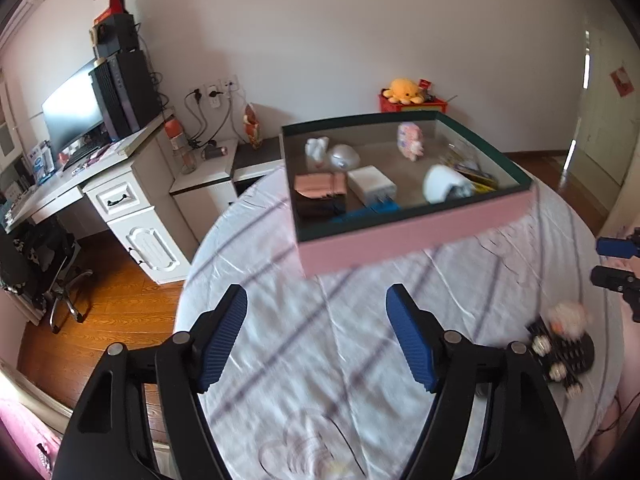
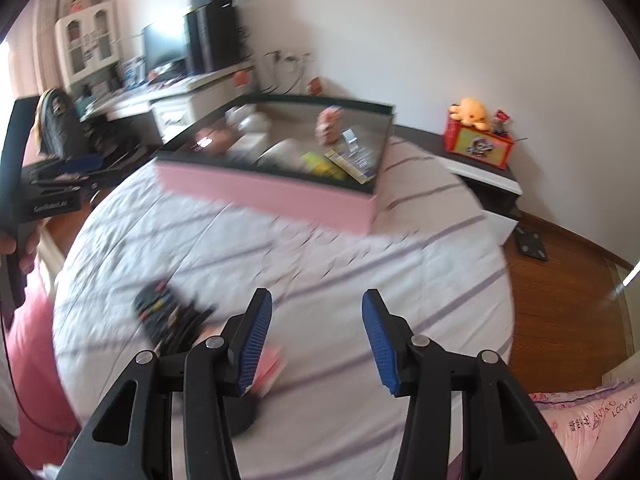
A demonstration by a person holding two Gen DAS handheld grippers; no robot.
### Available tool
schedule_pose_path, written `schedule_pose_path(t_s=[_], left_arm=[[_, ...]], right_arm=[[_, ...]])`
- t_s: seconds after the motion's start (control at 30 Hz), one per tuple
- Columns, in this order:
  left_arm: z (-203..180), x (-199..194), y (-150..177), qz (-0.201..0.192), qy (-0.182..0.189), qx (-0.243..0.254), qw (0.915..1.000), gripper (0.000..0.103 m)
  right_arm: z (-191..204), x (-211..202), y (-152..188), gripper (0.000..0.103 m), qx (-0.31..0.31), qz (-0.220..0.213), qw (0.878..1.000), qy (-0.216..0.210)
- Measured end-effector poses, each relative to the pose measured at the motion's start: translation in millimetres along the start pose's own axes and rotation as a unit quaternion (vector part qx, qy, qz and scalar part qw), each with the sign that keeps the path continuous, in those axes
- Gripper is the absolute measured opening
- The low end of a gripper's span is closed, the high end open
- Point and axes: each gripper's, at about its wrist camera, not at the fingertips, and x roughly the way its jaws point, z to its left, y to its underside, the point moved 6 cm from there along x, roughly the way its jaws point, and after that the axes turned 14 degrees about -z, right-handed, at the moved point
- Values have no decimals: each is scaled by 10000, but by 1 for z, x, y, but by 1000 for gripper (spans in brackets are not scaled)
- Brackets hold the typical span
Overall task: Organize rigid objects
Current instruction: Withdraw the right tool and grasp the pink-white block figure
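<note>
The left gripper (image 1: 316, 328) stood with its jaws wide and nothing between them, only striped white bedding (image 1: 320, 360) beneath. The right gripper (image 2: 317, 338) had its jaws parted less far, also empty. A black remote control (image 2: 168, 316) lay on the bedding just left of the right gripper, blurred; something pinkish beside it was perhaps a small toy, too smeared to name. Beyond both grippers sat the pink-sided tray (image 1: 400, 236), holding a white charger (image 1: 370, 184), a pink figurine (image 1: 410, 140) and other blurred items. A white desk (image 1: 120, 200) with a monitor (image 1: 74, 120) stood behind, on wooden floor (image 1: 100, 312).
</note>
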Motion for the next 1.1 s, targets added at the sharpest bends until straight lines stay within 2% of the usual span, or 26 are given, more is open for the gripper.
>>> schedule_pose_path(t_s=[0.1,0.23,0.37,0.43,0.6,0.7,0.8,1.1], left_arm=[[-15,-18,12,-21,70,20,10000,79],[-31,-31,25,20,152,-49,9999,82],[-52,-36,31,62,383,-20,9992,82],[-54,-35,31,81,378,-4,9993,82],[-44,-29,23,66,207,-12,9998,82],[-34,-22,18,64,92,14,9999,82],[-21,-10,9,59,-40,15,10000,82],[22,57,-26,190,-423,-237,9986,81]], right_arm=[[9,-7,9,49,-11,4,10000,-59],[23,-9,22,56,56,78,9998,-192],[32,1,30,57,235,137,9991,-322],[32,9,32,57,308,174,9988,-330],[26,23,32,57,484,159,9982,-324],[18,28,32,51,515,172,9981,-292],[4,30,28,51,469,98,9988,-115],[-58,45,15,51,744,46,9963,429]])
